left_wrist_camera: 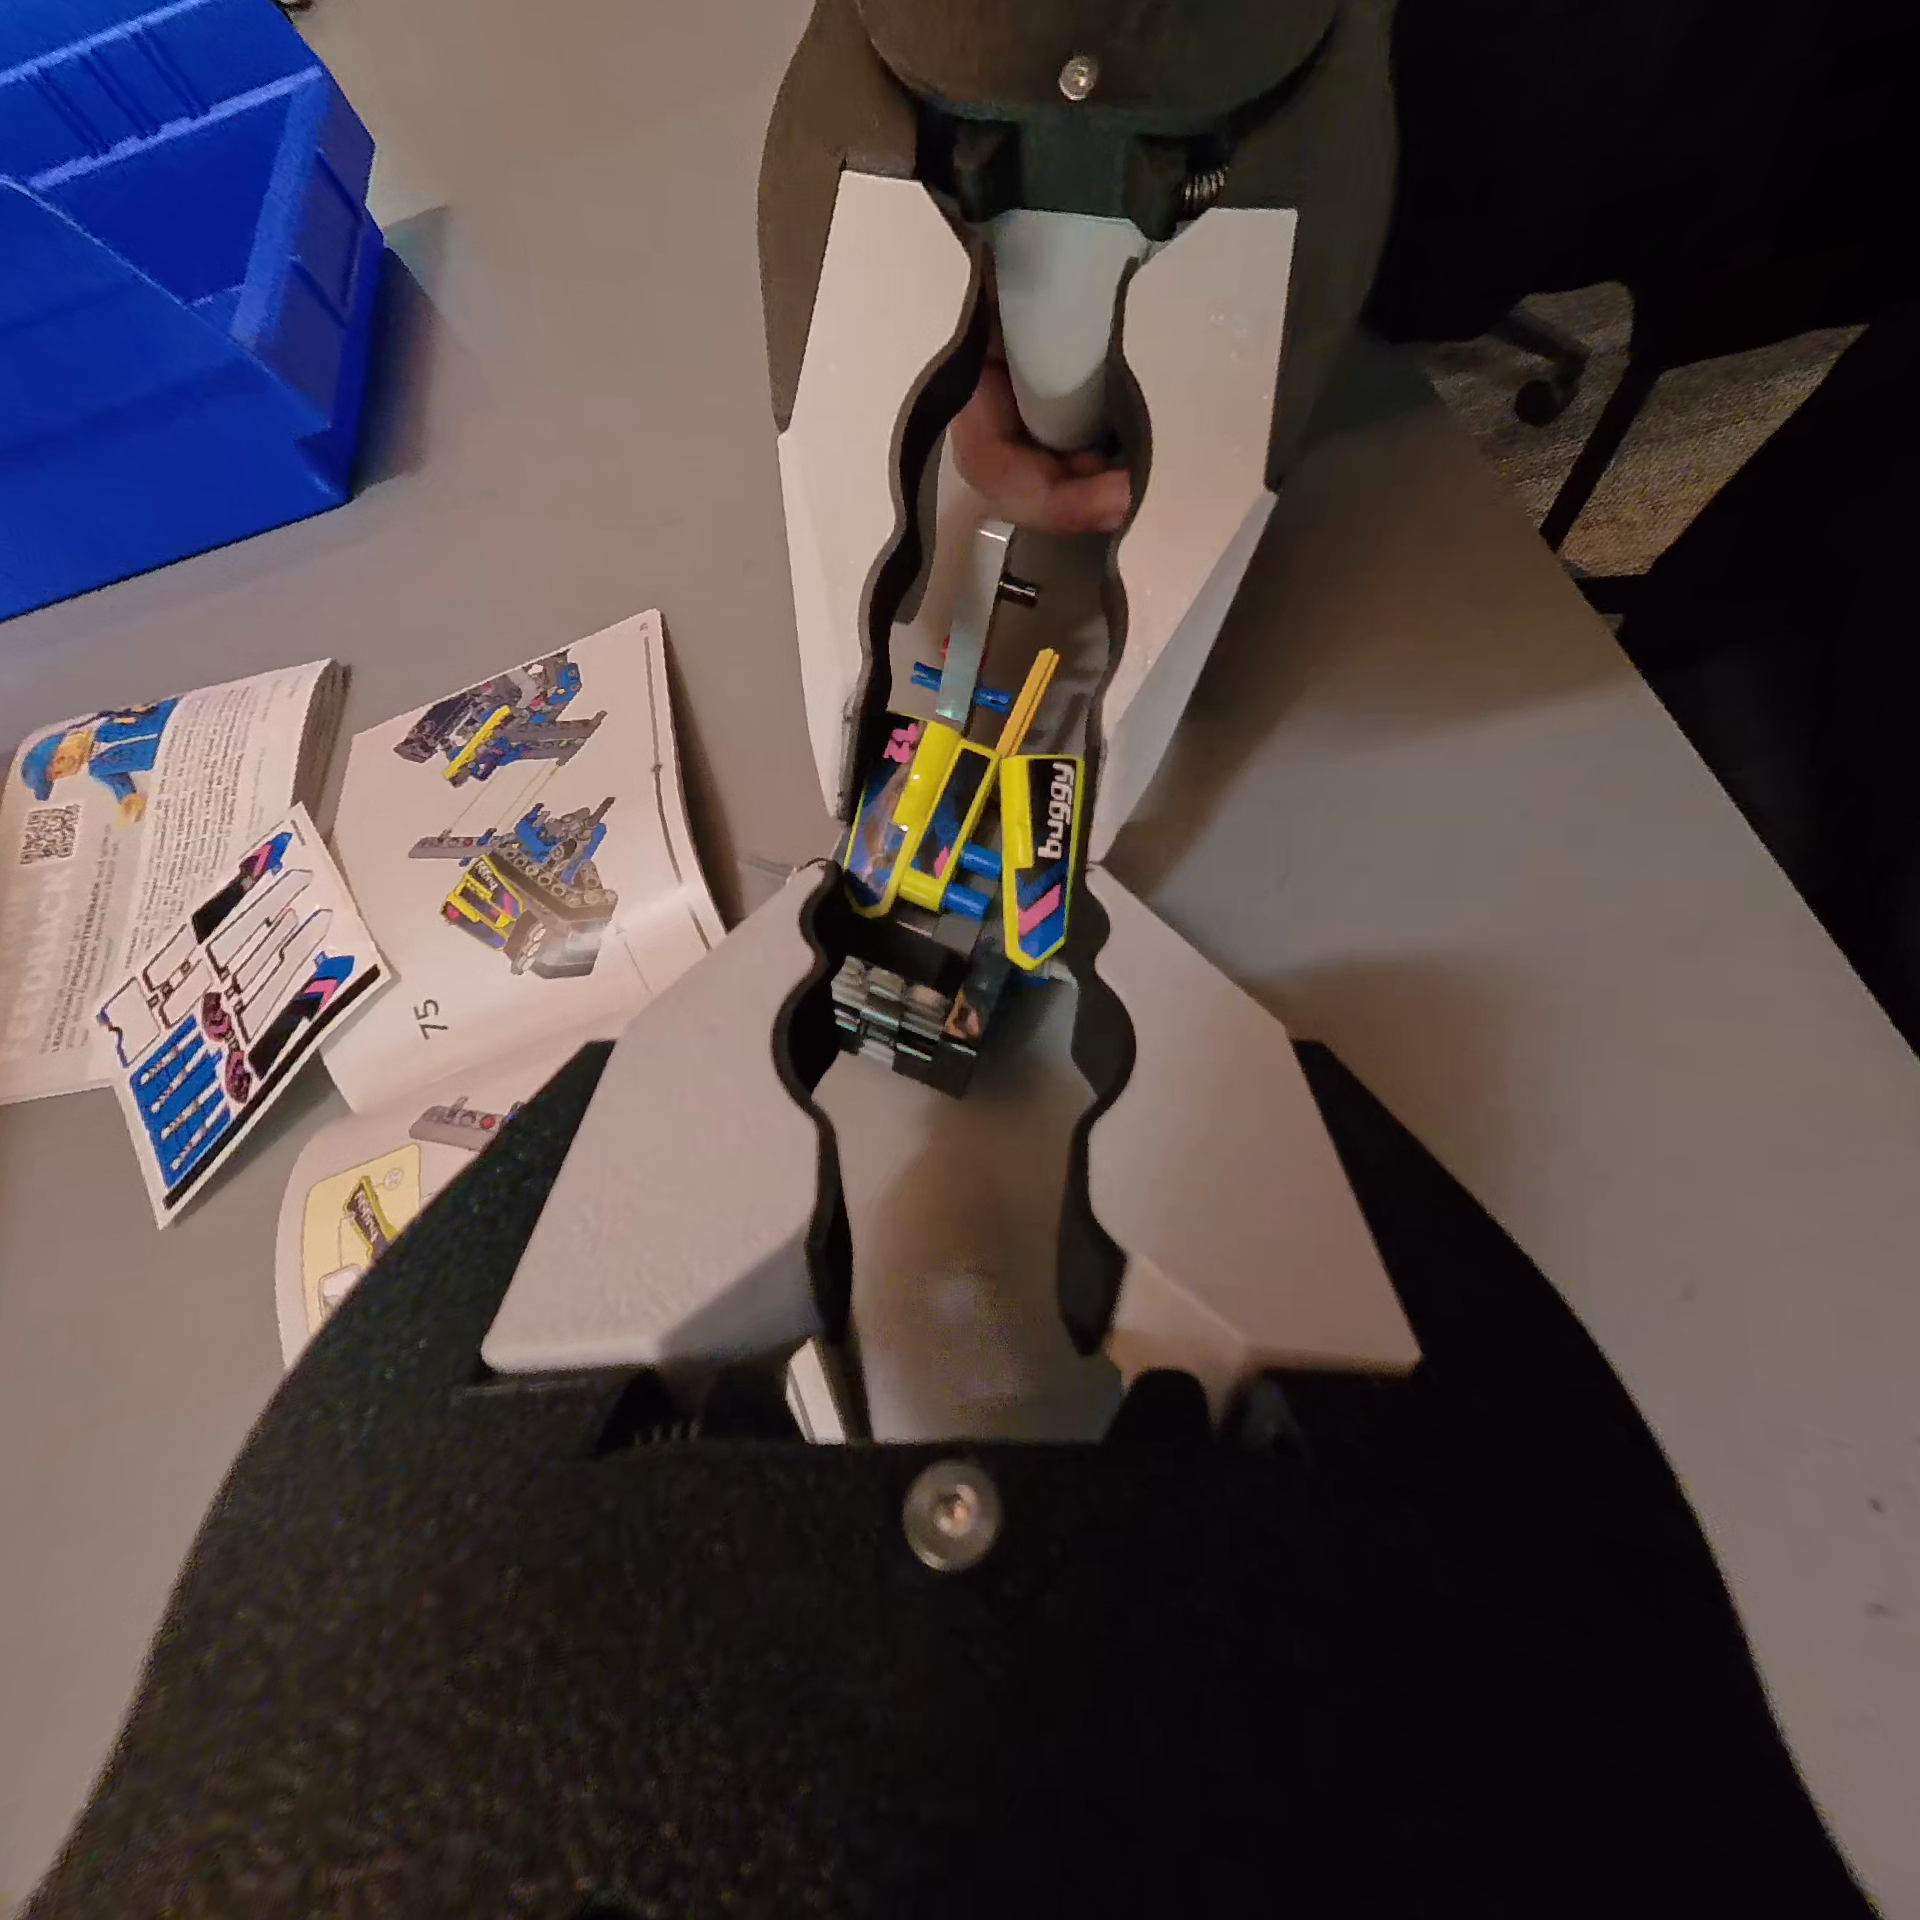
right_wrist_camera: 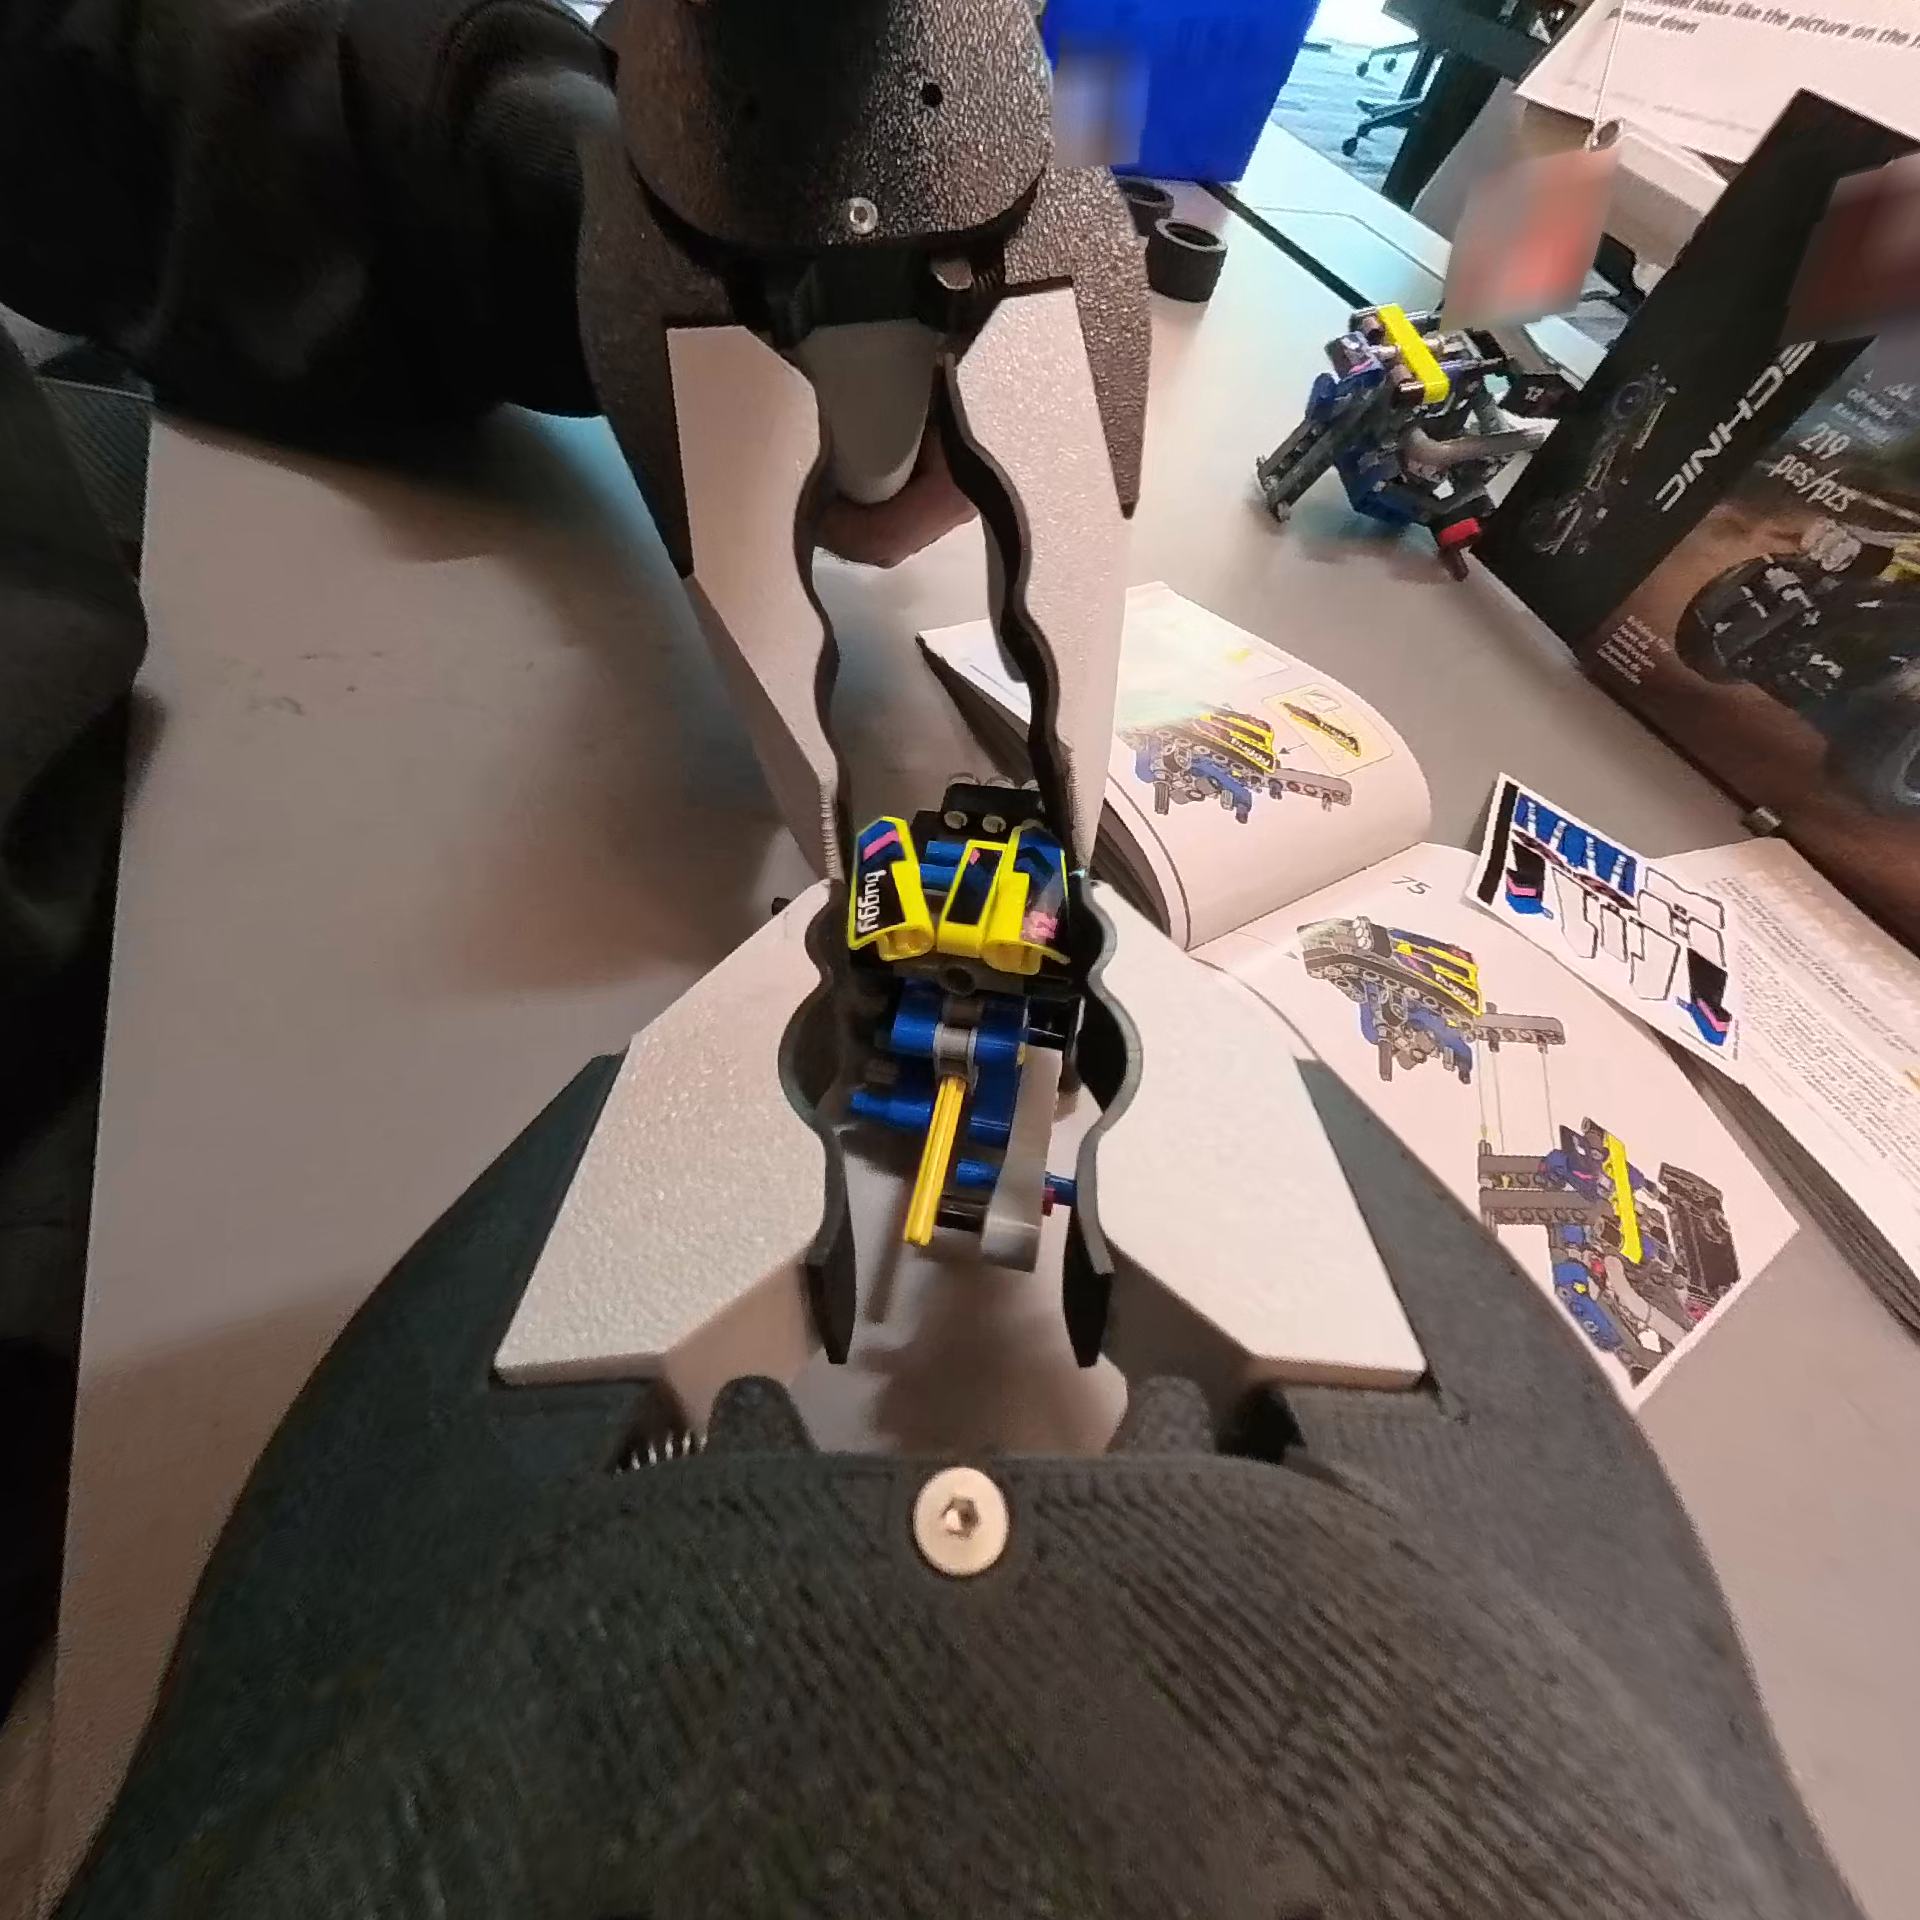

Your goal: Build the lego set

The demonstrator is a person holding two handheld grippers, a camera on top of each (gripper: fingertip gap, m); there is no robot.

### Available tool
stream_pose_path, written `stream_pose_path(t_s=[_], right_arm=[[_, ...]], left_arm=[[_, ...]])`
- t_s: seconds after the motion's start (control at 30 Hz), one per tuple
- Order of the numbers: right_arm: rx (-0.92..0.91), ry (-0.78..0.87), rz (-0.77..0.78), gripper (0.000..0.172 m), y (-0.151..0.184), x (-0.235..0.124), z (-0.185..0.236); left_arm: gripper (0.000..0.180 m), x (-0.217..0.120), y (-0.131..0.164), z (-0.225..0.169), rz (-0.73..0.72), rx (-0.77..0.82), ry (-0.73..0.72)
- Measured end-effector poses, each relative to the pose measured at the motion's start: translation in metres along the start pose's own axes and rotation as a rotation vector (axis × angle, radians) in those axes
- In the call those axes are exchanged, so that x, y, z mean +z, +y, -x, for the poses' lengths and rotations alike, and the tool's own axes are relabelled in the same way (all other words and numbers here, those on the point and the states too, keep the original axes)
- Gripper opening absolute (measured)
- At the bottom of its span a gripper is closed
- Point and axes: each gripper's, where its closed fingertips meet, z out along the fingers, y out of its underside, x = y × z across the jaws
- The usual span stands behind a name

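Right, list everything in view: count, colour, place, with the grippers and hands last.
Toy brick assembly: one, yellow, blue and black with a yellow axle, between both grippers above the table.
Second brick build: one, blue, grey and yellow, far right on the table.
Instruction booklet: one, white, open, beside the grippers.
Sticker sheet: one, blue, black and pink, on the booklet.
Box: one, dark, right edge.
Bin: one, blue, far left.
Tyres: at least two, black, far side.
Table: one, grey.
Left gripper: grey fingers closed on the assembly.
Right gripper: the same, from the opposite end.
Hands: one on each handle.
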Motion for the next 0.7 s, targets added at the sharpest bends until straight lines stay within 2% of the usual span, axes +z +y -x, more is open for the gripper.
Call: stream_pose_path(t_s=[0.07, 0.13, 0.17, 0.47, 0.7], right_arm=[[-0.003, 0.001, 0.016, 0.049, 0.0018, 0.002, 0.0005], [-0.014, 0.008, 0.011, 0.047, 0.0008, 0.0026, 0.0003], [-0.017, 0.013, 0.0, 0.039, -0.001, 0.002, -0.0002], [0.001, -0.003, 0.004, 0.039, 0.0, 0.0025, -0.0016], [-0.019, -0.013, 0.001, 0.039, -0.0006, 0.0028, -0.0001]], left_arm=[[0.036, -0.0011, 0.0009, 0.0016, 0.007, 0.008, -0.005], [0.036, -0.0016, 0.0015, 0.0014, 0.007, 0.02, -0.006], [0.038, -0.0018, 0.0011, 0.001, 0.001, 0.023, -0.003], [0.037, -0.0029, -0.0013, 0.0036, -0.065, 0.07, -0.01], [0.037, -0.0025, -0.002, 0.0013, -0.07, 0.096, 0.043]])
